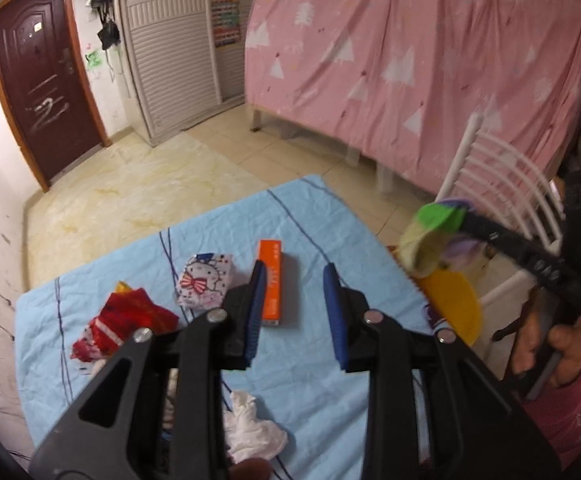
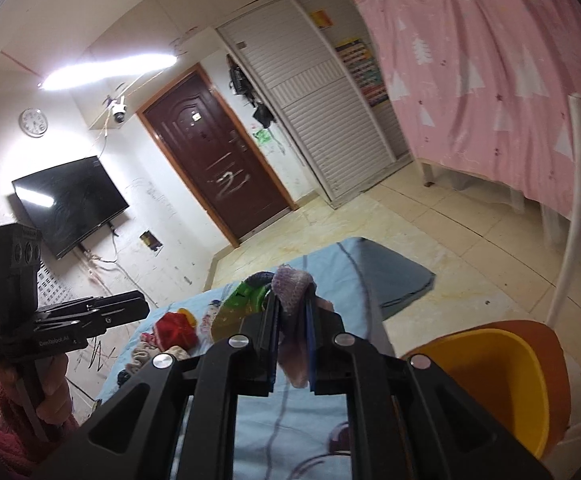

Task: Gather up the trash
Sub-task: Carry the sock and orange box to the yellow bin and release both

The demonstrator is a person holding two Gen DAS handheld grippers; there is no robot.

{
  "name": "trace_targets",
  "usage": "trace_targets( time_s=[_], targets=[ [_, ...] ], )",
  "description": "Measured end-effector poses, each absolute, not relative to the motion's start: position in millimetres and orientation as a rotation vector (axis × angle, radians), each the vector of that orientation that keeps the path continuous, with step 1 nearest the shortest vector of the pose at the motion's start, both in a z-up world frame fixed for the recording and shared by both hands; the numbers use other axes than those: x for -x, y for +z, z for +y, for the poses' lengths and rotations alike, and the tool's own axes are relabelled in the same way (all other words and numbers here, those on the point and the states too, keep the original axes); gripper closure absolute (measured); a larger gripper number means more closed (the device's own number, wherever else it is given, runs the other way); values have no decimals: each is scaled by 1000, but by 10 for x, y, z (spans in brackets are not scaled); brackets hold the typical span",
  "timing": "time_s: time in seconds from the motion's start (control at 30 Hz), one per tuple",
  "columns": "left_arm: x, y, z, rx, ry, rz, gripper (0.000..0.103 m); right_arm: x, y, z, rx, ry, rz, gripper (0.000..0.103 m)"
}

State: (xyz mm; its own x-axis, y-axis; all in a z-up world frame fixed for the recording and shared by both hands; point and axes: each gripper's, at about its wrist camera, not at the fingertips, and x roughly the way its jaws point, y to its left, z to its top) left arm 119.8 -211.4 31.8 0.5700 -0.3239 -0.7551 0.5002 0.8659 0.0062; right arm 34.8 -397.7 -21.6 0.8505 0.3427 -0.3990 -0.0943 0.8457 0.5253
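My right gripper [image 2: 292, 320] is shut on a crumpled green, yellow and purple wrapper [image 2: 290, 280]. In the left wrist view it holds that wrapper [image 1: 434, 236] above the yellow bin [image 1: 456, 304] at the table's right edge. The bin also shows in the right wrist view [image 2: 502, 376]. My left gripper [image 1: 296, 312] is open and empty above the blue tablecloth [image 1: 322, 400]. An orange box [image 1: 272, 280] lies just beyond its left finger. A Hello Kitty tissue pack [image 1: 206, 280], a red wrapper [image 1: 126, 324] and a white crumpled tissue [image 1: 250, 428] lie on the cloth.
A white chair [image 1: 502, 184] stands behind the bin. A bed draped in a pink sheet [image 1: 410, 64] fills the back right. A brown door [image 1: 42, 84] and a wardrobe [image 1: 174, 44] are at the back left. A TV [image 2: 70, 200] hangs on the wall.
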Motion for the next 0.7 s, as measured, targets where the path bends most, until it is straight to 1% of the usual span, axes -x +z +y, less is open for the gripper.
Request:
trace_targets(
  time_s=[0.03,0.07,0.1,0.13,0.17,0.27,0.33,0.4,0.47,0.63,0.67,0.7],
  targets=[
    [-1255,244,-2165,-255,-485,865,76,-342,-244,-4030,-526,233,506,99],
    [-1290,172,-2178,-280,-486,888,72,-339,-277,-4106,-541,219,504,99],
    [-1389,61,-2232,-305,-460,923,49,-338,-305,-4157,-549,213,502,99],
    [-1463,-6,-2240,-311,-440,944,38,-333,-333,-4207,-558,209,501,99],
    [-1559,-83,-2254,-313,-426,968,35,-329,-372,-4251,-567,203,503,99],
    [-1791,-250,-2260,-311,-382,1025,35,-308,-483,-4366,-576,197,517,99],
    [-1898,-334,-2278,-301,-373,1064,38,-343,-543,-4404,-582,190,532,99],
    [-1978,-421,-2312,-301,-359,1104,45,-375,-593,-4442,-587,175,543,99],
    [-2007,-503,-2311,-300,-352,1136,49,-420,-654,-4481,-587,156,556,99],
    [-2129,-644,-2311,-288,-306,1184,49,-434,-804,-4547,-581,112,588,99],
    [-2149,-669,-2287,-285,-307,1192,54,-439,-832,-4558,-584,109,593,98],
    [-2149,-700,-2300,-283,-308,1205,65,-450,-875,-4574,-590,107,601,99]
  ],
)
